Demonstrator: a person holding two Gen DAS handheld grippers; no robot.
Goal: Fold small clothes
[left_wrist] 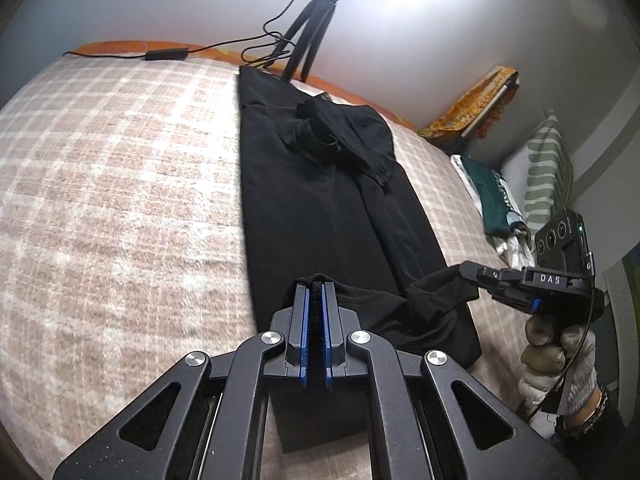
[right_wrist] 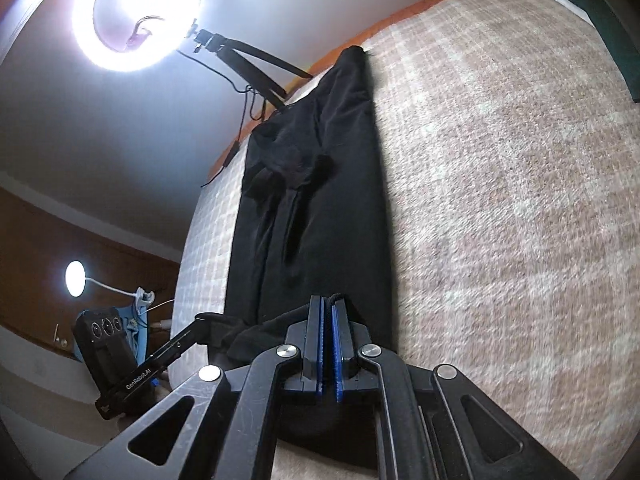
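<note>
Black garment [left_wrist: 320, 208] lies long and flat, near hem pinched up.

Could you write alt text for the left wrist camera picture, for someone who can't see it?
A handheld left gripper pinches the near edge of a long black garment spread on a checked bedspread. At right, a gloved hand holds the right gripper, clamped on the same edge. A tripod stands behind the bed.

Black garment [left_wrist: 320, 208] lies lengthwise on the bed (crumpled sleeve on top), near edge lifted
</note>
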